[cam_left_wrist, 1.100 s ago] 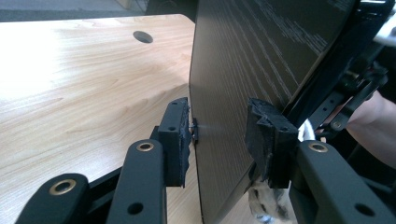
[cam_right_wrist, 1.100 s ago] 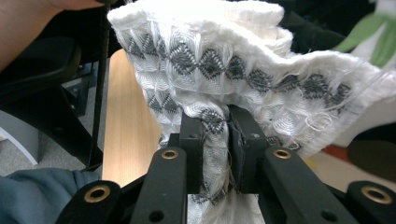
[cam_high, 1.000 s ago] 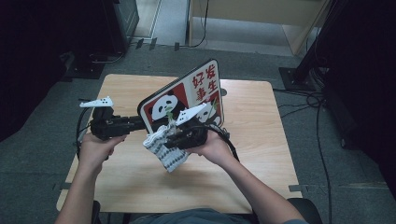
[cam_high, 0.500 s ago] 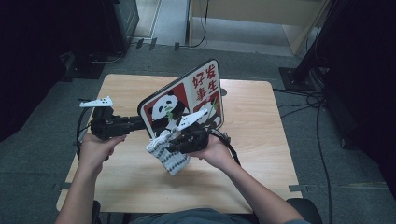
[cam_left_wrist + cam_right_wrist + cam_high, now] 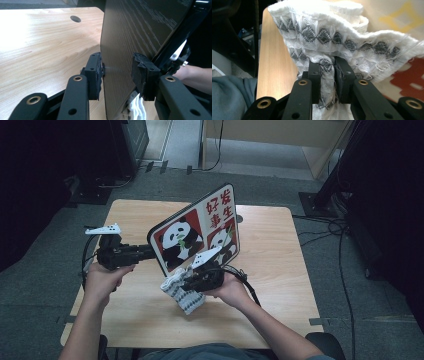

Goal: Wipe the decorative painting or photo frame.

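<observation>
So our right gripper (image 5: 186, 281) has the white patterned cloth (image 5: 181, 292) pinched tight between nearly closed jaws, and compared with a second ago it's dropped a bit, so the cloth now sits at the lower edge of the panda board (image 5: 196, 235), around 6 o'clock of its printed face. We'd guess that's a wipe stroke running down the board. Our left gripper (image 5: 150, 251) hasn't budged: it clamps the board's edge from 9 o'clock, tilted up above the table (image 5: 280, 270). Next pass probably goes back up toward the red characters.
</observation>
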`<state>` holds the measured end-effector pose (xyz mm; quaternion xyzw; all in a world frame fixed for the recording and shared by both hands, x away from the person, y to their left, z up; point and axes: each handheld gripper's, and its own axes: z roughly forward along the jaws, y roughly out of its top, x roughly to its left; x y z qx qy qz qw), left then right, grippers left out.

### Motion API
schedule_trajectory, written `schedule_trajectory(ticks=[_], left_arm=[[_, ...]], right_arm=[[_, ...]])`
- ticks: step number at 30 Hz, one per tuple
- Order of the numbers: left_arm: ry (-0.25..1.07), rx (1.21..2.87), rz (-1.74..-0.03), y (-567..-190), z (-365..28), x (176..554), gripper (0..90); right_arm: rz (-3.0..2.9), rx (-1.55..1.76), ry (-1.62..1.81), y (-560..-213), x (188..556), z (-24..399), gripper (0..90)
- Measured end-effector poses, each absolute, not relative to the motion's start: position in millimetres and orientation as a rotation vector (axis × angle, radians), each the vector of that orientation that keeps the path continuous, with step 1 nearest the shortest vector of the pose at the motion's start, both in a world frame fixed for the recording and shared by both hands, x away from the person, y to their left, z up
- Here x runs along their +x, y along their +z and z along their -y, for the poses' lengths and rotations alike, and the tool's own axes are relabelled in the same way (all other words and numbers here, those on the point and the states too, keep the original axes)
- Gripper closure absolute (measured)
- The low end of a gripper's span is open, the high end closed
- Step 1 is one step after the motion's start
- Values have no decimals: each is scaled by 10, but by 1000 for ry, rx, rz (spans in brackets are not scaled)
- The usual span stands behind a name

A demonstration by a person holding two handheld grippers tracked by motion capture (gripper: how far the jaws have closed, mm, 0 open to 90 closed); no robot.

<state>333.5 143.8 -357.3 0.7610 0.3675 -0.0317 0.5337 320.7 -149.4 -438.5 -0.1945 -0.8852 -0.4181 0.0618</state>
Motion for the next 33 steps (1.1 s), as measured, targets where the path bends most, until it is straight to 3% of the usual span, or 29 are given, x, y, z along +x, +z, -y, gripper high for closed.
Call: schedule_trajectory(ticks=[27,33], left_arm=[[-81,1811,-878,-3565,-1445,3331,598],[-80,1809,-874,-3558,-1451,3332,594]], right_arm=[[2675,-625,-1168,-4756,3160,1546,777],[2655,-653,-1133,-4695,3163,1530,783]])
